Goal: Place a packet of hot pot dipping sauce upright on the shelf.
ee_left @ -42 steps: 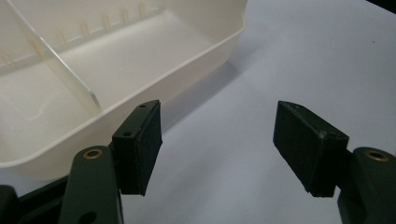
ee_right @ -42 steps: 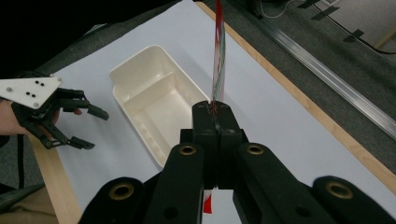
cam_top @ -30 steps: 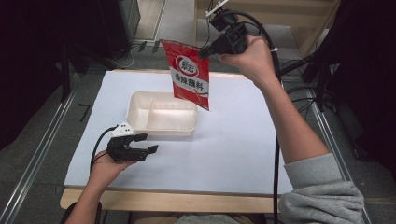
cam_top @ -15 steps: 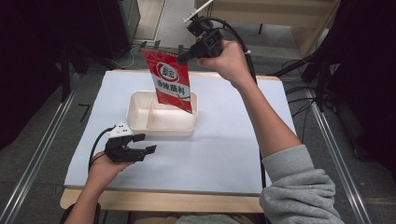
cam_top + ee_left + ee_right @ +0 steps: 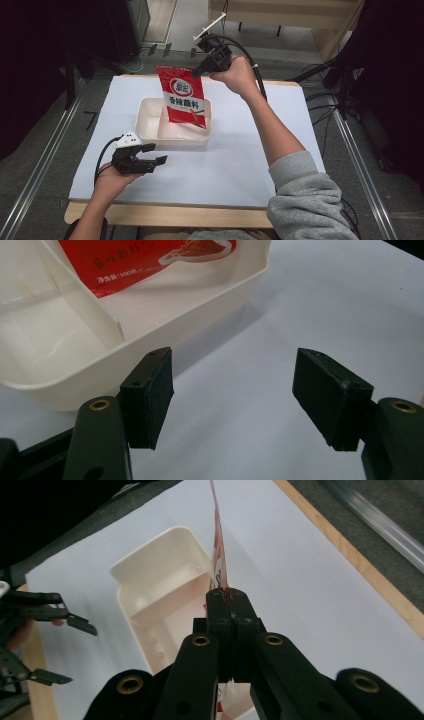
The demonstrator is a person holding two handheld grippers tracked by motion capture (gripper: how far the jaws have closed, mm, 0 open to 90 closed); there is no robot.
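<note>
Right gripper [image 5: 196, 71] clenched on the red seasoning sachet's [image 5: 184, 97] top corner, hanging over the white divided tray [image 5: 148, 114]. Left gripper [image 5: 154, 154] rests released on bare worktop [image 5: 240, 160] beside the tray's near rim.

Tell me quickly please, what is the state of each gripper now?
Left gripper: open, holding nothing, beside the white tray.
Right gripper: closed on the top edge of the red packet, which hangs over the tray.

We see the white table [image 5: 240, 165] evenly lit from above, its surroundings dark. Shadows stay soft. Our close gripper views blur slightly.
</note>
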